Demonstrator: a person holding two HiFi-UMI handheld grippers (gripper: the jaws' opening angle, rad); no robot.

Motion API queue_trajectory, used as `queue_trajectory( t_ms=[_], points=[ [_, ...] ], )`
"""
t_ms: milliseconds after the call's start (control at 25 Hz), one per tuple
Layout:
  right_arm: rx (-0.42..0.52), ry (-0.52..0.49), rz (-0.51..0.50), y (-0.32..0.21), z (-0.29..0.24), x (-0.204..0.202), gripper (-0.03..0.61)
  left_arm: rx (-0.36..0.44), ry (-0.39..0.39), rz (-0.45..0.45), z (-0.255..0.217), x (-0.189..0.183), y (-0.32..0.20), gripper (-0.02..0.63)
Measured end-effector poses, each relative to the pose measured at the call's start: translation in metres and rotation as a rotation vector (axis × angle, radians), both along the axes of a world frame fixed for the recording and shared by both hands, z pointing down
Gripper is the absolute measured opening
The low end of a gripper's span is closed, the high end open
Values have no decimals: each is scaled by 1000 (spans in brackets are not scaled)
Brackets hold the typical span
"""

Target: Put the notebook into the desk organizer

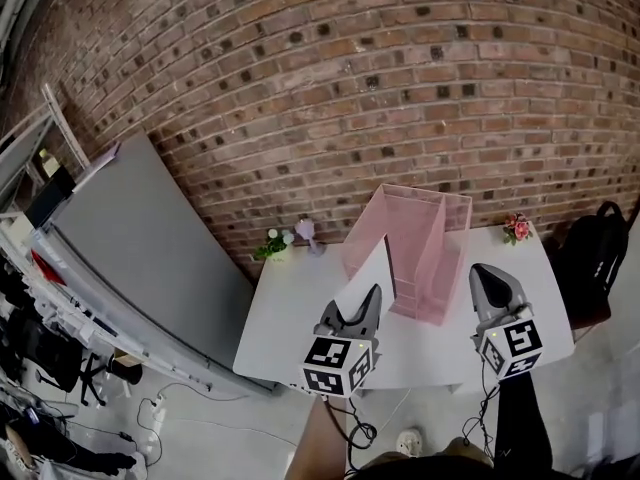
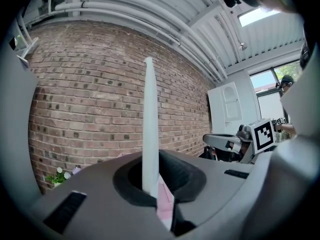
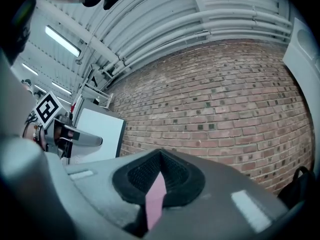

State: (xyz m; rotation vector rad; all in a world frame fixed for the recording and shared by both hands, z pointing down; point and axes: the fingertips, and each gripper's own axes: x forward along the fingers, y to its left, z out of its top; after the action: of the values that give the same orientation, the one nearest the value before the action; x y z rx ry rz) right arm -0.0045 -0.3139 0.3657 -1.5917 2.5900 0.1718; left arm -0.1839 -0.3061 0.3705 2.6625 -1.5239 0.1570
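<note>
A white notebook [image 1: 365, 273] stands tilted above the white table [image 1: 290, 318], its top edge leaning against the pink mesh desk organizer [image 1: 420, 258]. My left gripper [image 1: 372, 293] is shut on the notebook's lower edge. In the left gripper view the notebook [image 2: 149, 124] rises edge-on as a thin white strip from between the jaws of the left gripper [image 2: 150, 189], with the pink organizer [image 2: 165, 206] showing behind. My right gripper [image 1: 482, 270] hovers to the right of the organizer, shut and holding nothing. The right gripper [image 3: 160, 156] shows pink organizer [image 3: 154, 204] beyond its jaws.
Small flower pots stand at the table's back left [image 1: 275, 244] and back right [image 1: 517, 228]. A large grey board [image 1: 150, 258] leans left of the table. A black backpack [image 1: 595, 253] sits on a chair at the right. A brick wall [image 1: 380, 88] is behind the table.
</note>
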Motion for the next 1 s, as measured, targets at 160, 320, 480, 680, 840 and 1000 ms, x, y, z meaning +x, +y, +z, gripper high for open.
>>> queue_trajectory(
  t_ms=[160,320,480,680,840,1000],
  points=[
    [2,-8,17,-17,0,-8,-2,8,-2,19,-1,-5,-20,15],
    [4,5,20,-29,2,-15,-2,14,-4,29,3,-8,-37,15],
    [-8,9,29,-39,8,-15,-2,15,2,35,6,-9,-48,15],
    [-24,21,26,-51,16,-14,0,15,-15,18,14,-9,-63,15],
    [-34,26,18,-68,21,-16,-1,19,-27,-4,18,-14,-77,15],
    [-31,21,6,-91,22,-15,-2,17,-57,-37,20,-17,-94,15]
  ],
)
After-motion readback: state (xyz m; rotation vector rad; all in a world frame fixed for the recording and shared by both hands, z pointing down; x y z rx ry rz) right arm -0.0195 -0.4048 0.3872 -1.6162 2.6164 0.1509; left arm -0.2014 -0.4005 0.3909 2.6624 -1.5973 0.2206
